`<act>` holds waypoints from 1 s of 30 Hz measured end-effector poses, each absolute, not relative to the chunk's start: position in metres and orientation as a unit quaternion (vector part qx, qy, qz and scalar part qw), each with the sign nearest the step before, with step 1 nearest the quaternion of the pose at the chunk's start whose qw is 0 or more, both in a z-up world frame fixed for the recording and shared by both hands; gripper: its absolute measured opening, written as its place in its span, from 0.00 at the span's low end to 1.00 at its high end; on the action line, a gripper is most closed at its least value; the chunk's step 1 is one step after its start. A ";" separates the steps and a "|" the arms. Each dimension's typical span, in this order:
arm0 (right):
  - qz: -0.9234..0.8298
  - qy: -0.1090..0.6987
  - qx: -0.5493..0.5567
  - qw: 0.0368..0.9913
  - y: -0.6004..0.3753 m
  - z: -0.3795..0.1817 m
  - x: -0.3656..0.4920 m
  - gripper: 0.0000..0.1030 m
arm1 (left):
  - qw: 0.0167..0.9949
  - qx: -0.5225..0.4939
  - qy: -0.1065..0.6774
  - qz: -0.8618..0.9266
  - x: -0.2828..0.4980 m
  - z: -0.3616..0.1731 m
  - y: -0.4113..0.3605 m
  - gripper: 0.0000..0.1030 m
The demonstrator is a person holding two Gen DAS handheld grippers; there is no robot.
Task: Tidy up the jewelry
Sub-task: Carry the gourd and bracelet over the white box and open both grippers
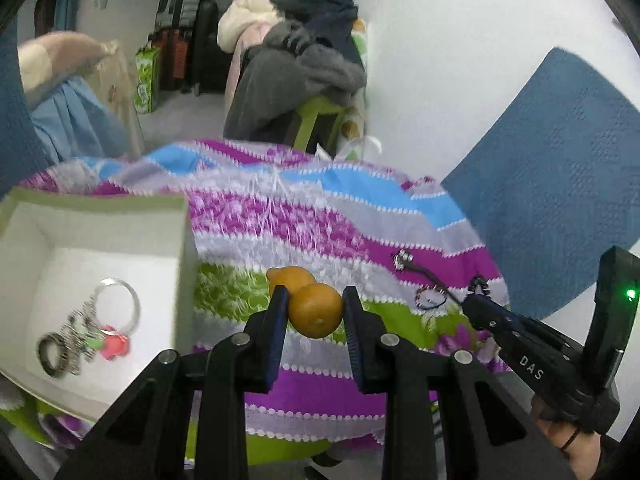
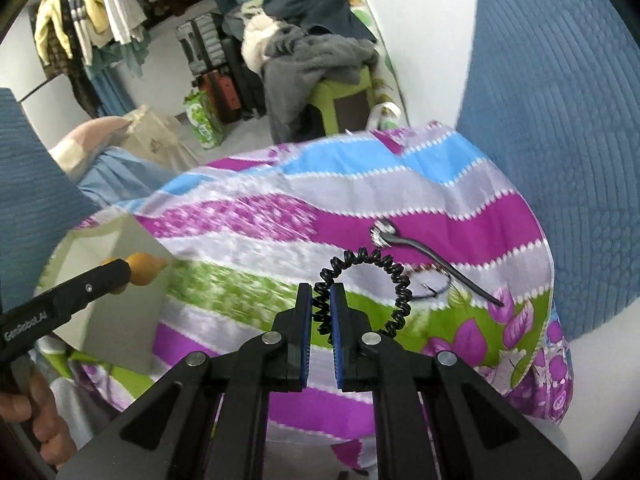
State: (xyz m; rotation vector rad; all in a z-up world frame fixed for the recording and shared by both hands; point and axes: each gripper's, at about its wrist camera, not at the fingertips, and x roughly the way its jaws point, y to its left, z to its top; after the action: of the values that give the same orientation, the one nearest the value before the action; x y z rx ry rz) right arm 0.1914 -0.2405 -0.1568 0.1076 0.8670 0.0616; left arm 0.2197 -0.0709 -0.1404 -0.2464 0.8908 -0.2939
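**Both tongs loaded above the striped cloth**

The left tongs [image 1: 313,308] pinch an orange gourd-shaped pendant [image 1: 308,304] between 2 blue-lined fingers [image 1: 280,320], holding it above the striped cloth [image 1: 312,220], just right of the white box [image 1: 182,240]. In the right wrist view the same pendant [image 2: 144,268] shows at the tip of the left tongs [image 2: 120,274], in front of the box wall [image 2: 120,300].

The right tongs [image 2: 321,308] are pressed nearly together on a black coiled bracelet [image 2: 400,280]; its loop stands up beyond the fingertips, above the cloth [image 2: 280,240]. From the left wrist view the bracelet [image 1: 480,286] sits at the tip of the right tongs [image 1: 474,308].

Inside the box lie a silver hoop [image 1: 120,300], a dark ring [image 1: 52,354], a red piece [image 1: 116,346] and a blurred tangle of chain.

On the cloth remain a black hair stick with a sparkly head [image 2: 440,260] and, just beside it, a thin dark beaded bracelet [image 1: 430,300]. A blue mat [image 2: 560,120] borders the cloth on the right.
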 end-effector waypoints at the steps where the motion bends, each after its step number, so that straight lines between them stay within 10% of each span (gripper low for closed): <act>1: 0.035 0.414 0.049 0.908 -0.235 -0.150 0.192 0.06 | 0.888 -0.117 0.421 -0.141 0.218 -0.132 -0.066 0.26; 30: 0.182 0.325 -0.019 0.928 -0.013 -0.026 0.216 0.06 | 0.942 -0.103 0.312 -0.068 0.177 0.011 0.127 0.26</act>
State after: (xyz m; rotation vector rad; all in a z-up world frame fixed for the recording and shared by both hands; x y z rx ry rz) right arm 0.2163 -0.0133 -0.0259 -0.0397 0.6656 0.3735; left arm 0.1773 0.1269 0.0113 -0.2106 0.6366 -0.1379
